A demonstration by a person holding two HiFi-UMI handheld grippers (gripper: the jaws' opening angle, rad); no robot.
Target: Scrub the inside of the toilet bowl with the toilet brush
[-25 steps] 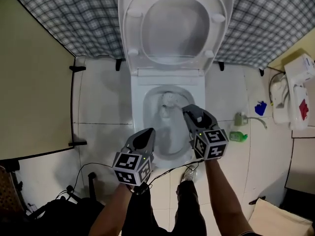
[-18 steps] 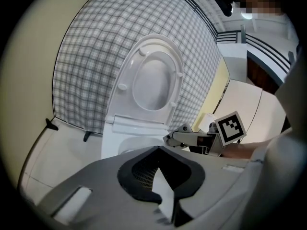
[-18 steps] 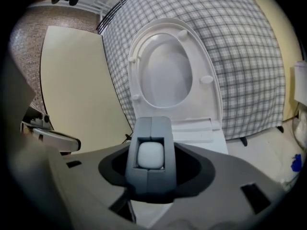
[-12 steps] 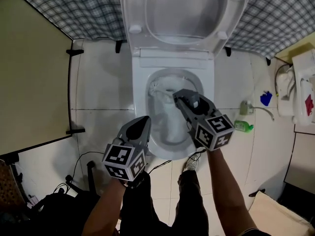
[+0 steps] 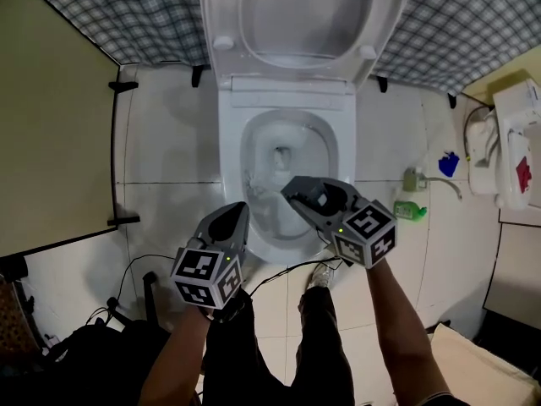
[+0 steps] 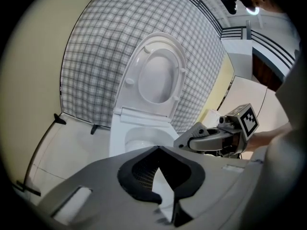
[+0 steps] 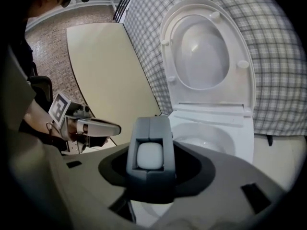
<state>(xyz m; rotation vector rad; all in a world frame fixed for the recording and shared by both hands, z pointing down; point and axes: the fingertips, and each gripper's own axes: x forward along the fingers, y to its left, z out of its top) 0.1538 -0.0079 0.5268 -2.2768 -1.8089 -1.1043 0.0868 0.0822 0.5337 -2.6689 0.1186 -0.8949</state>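
Observation:
The white toilet bowl [image 5: 230, 146] stands with seat and lid [image 5: 296, 15] raised against the plaid wall. My right gripper [image 5: 292, 191] hangs over the bowl's near half, shut on the toilet brush handle. The handle's white rounded end [image 7: 150, 155] shows between the jaws in the right gripper view. From the jaws the brush [image 5: 264, 196] reaches down-left into the bowl; its head is hard to make out. My left gripper [image 5: 234, 211] sits at the bowl's near-left rim with its jaw tips together [image 6: 158, 150] and nothing in them.
A beige partition [image 5: 51, 142] closes off the left side. On the tiled floor to the right lie a green bottle [image 5: 410, 212], a blue item [image 5: 447, 164] and a white unit [image 5: 516, 142]. Black cables [image 5: 135, 286] trail at the near left. The person's shoe [image 5: 319, 276] is by the bowl's front.
My right gripper has swung left and nearer across the bowl, turning the brush with it. The left gripper has drifted slightly towards the bowl's rim.

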